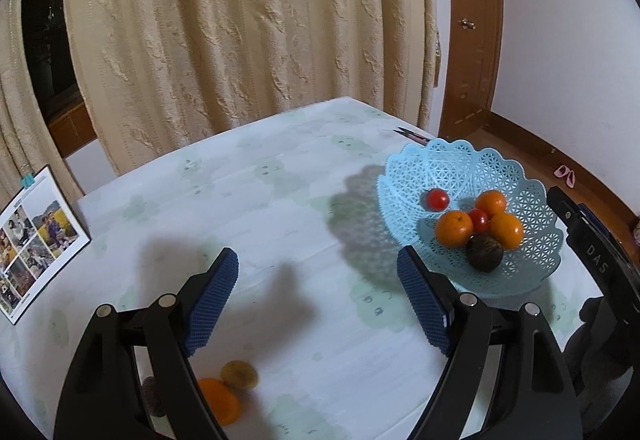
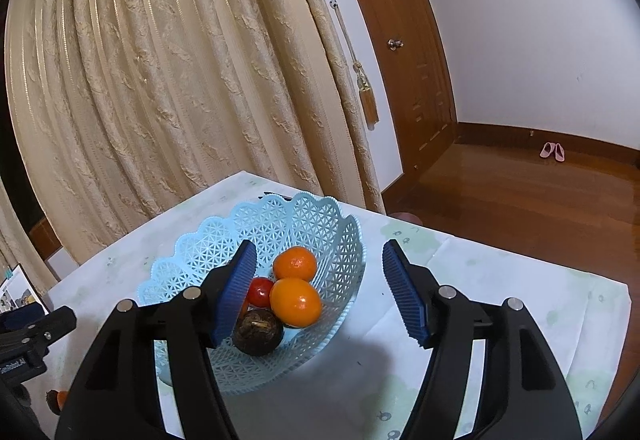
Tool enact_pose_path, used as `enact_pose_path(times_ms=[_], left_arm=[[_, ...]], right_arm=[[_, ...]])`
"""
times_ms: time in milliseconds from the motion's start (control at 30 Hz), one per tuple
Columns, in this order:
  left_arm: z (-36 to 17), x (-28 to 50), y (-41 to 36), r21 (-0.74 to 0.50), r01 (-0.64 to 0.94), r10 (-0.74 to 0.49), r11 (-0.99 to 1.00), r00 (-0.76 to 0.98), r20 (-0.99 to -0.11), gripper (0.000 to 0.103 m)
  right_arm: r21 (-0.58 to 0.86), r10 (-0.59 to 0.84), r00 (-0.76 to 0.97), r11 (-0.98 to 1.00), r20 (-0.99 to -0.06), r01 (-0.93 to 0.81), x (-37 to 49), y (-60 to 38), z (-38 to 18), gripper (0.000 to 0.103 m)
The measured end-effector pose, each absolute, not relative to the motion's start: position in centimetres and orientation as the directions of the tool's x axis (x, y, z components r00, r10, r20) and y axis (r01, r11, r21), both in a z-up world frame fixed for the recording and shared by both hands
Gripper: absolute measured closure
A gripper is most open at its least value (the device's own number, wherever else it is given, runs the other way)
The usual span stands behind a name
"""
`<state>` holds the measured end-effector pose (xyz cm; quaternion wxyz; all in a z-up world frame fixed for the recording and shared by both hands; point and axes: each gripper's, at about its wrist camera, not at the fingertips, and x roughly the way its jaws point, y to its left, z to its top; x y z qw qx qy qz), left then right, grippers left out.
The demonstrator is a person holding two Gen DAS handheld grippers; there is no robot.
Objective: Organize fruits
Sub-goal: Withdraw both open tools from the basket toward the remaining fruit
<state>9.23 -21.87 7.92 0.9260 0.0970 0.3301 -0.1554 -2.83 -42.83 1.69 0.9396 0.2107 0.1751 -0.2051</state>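
A light blue lattice basket stands on the table at the right; it also shows in the right wrist view. It holds three oranges, two red tomatoes and a dark brown fruit. My left gripper is open and empty over the table. Below it lie an orange, a yellow-brown fruit and a dark fruit, partly hidden by the finger. My right gripper is open and empty, just above the basket's near edge.
A photo calendar stands at the table's left edge. Scissors lie behind the basket. A beige curtain hangs behind the table. A wooden door and wood floor are to the right.
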Motion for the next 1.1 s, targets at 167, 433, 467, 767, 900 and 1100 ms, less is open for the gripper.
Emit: enact_pose_path(times_ms=[167, 433, 467, 767, 900, 1100], left_arm=[[8.0, 8.8, -20.2, 0.081, 0.322, -0.2, 0.943, 0.746, -0.636, 0.022], [8.0, 8.2, -17.9, 0.084, 0.286, -0.171, 0.954, 0.756, -0.632, 0.022], [8.1, 8.1, -17.5, 0.085, 0.281, -0.167, 0.956, 0.758, -0.63, 0.022], [8.2, 8.1, -13.4, 0.039, 0.238, -0.157, 0.97, 0.746, -0.647, 0.022], [7.8, 8.4, -10.7, -0.005, 0.203, -0.154, 0.979, 0.726, -0.67, 0.022], [6.4, 8.6, -6.8, -0.045, 0.138, -0.129, 0.989, 0.698, -0.705, 0.022]], right_arm=[[0.315, -0.291, 0.859, 0.842, -0.421, 0.439, -3.3, -41.7, 1.7, 0.036], [0.313, -0.227, 0.879, 0.873, -0.42, 0.375, -3.6, -38.8, 2.1, 0.036], [0.311, -0.213, 0.882, 0.879, -0.421, 0.361, -3.6, -38.3, 2.2, 0.036], [0.309, -0.068, 0.889, 0.923, -0.453, 0.228, -2.8, -33.9, 2.5, 0.031], [0.289, -0.019, 0.886, 0.942, -0.464, 0.171, -2.3, -31.8, 2.6, 0.031], [0.281, 0.049, 0.871, 0.954, -0.489, 0.105, -1.5, -29.5, 2.3, 0.031]])
